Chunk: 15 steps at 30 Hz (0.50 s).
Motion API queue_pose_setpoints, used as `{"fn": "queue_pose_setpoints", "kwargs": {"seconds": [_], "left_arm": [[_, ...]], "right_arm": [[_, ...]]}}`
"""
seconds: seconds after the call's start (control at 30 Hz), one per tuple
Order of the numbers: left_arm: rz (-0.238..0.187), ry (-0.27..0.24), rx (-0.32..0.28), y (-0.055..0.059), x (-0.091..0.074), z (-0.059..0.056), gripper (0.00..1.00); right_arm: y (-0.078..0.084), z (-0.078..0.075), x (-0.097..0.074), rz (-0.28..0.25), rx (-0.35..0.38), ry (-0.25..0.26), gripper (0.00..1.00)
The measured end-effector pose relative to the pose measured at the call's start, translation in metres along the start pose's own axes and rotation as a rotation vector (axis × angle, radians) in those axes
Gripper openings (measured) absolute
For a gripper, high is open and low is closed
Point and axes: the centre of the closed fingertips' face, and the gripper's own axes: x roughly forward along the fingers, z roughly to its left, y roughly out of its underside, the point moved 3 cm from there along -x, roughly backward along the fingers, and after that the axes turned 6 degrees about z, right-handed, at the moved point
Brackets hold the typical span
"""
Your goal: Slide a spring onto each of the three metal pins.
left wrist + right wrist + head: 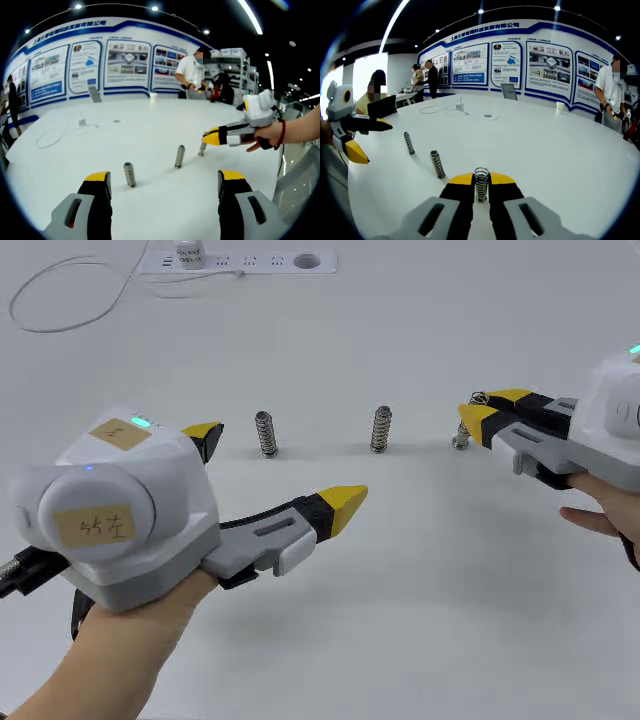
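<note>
**Metal spring going onto the last pin**

Right hand-held gripper (485,408) is clamped on a spring (481,184) at the right end of the row across the middle of the desk (420,620). It sits over the last pin (460,441), which is mostly hidden. Two other springs (265,433) (381,428) stand on pins to its left.

Best bet: keep the spring upright, lower it straight, and let go only once it is seated.

Left hand-held gripper (275,466) gapes wide near the desk's front edge, holding nothing. The label (94,527) on it reads "55" plus a character. Wall posters (506,57) are too small to read.
</note>
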Motion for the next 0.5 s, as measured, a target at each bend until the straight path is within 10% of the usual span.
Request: {"fn": "queue_pose_setpoints", "kwargs": {"seconds": [0.5], "left_arm": [[0.006, 0.004, 0.004, 0.000, -0.001, -0.001, 0.88]], "right_arm": [[0.012, 0.005, 0.004, 0.029, 0.034, -0.004, 0.12]]}}
